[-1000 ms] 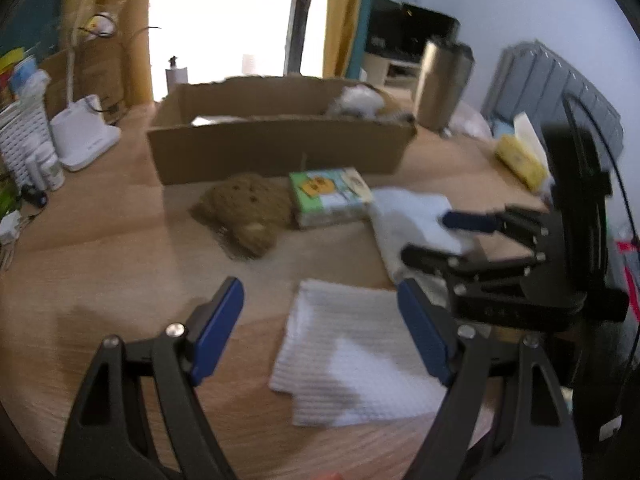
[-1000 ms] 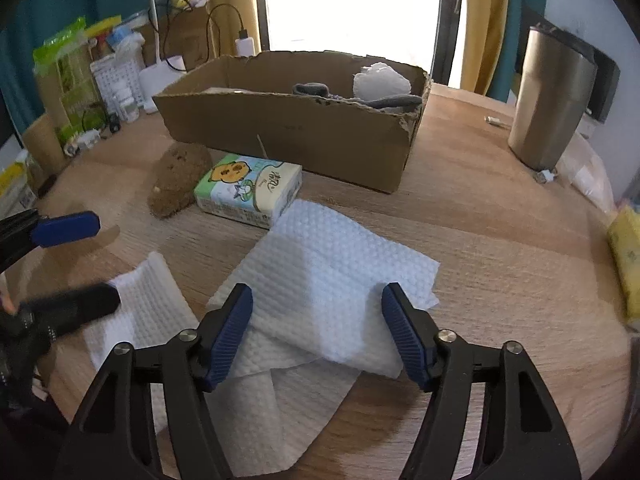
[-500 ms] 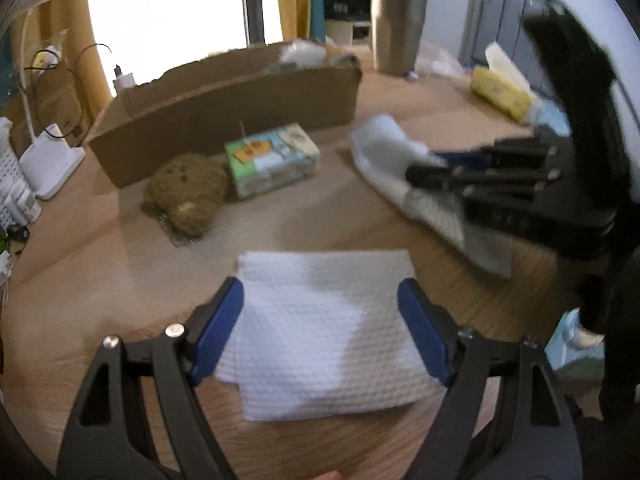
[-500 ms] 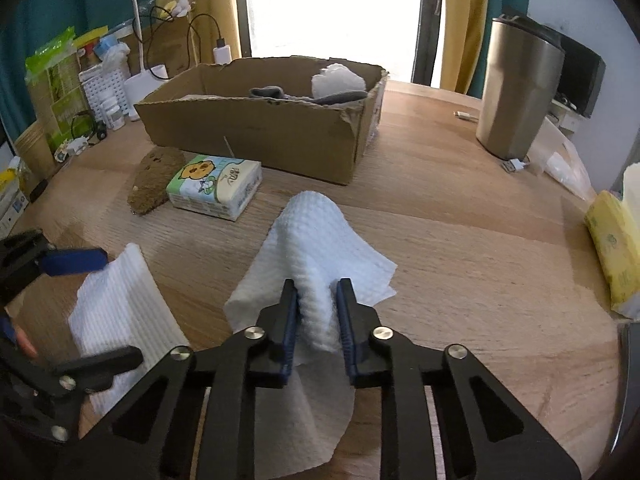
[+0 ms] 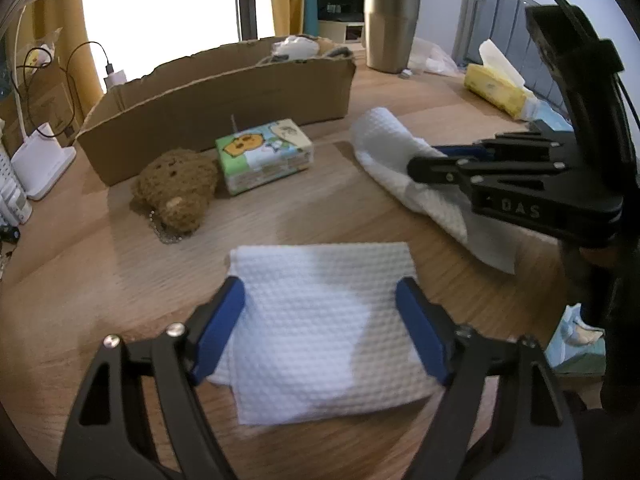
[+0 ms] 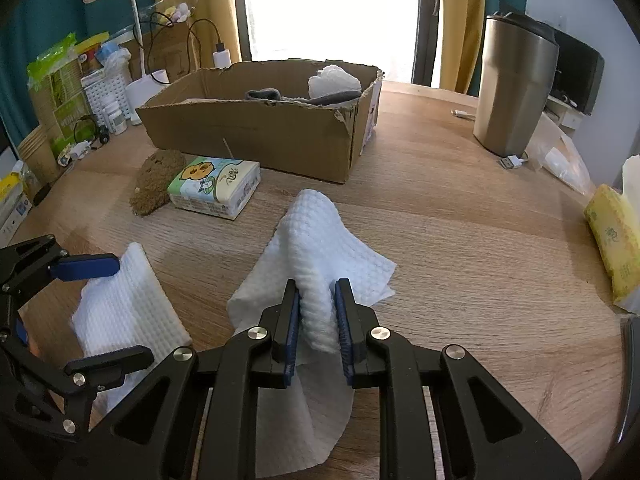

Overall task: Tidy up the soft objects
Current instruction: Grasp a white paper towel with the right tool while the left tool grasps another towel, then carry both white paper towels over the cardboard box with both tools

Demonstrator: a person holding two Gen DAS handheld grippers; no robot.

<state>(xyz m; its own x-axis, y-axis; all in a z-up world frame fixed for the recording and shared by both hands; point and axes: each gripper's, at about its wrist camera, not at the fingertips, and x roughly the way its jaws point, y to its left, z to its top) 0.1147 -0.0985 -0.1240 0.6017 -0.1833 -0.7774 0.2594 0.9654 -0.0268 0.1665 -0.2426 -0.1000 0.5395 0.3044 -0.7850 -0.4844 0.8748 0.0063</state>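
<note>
Now that the right gripper (image 6: 316,316) has closed its fingers on the bunched towel (image 6: 316,240), it can go to the box (image 6: 256,124); the left gripper (image 5: 320,320) fingers stay apart around the folded towel (image 5: 324,320) on the table (image 6: 460,220).

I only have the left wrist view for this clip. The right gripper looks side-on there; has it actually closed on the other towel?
Observer: Yes. The right gripper is pinching a raised fold of the crumpled paper towel.
Reviewer: Anything grey in the cardboard box?
Observer: A grey cloth lies inside the cardboard box, beside a white wad.
Reviewer: What's near the tumbler?
Observer: A USB plug lies by the steel tumbler.
</note>
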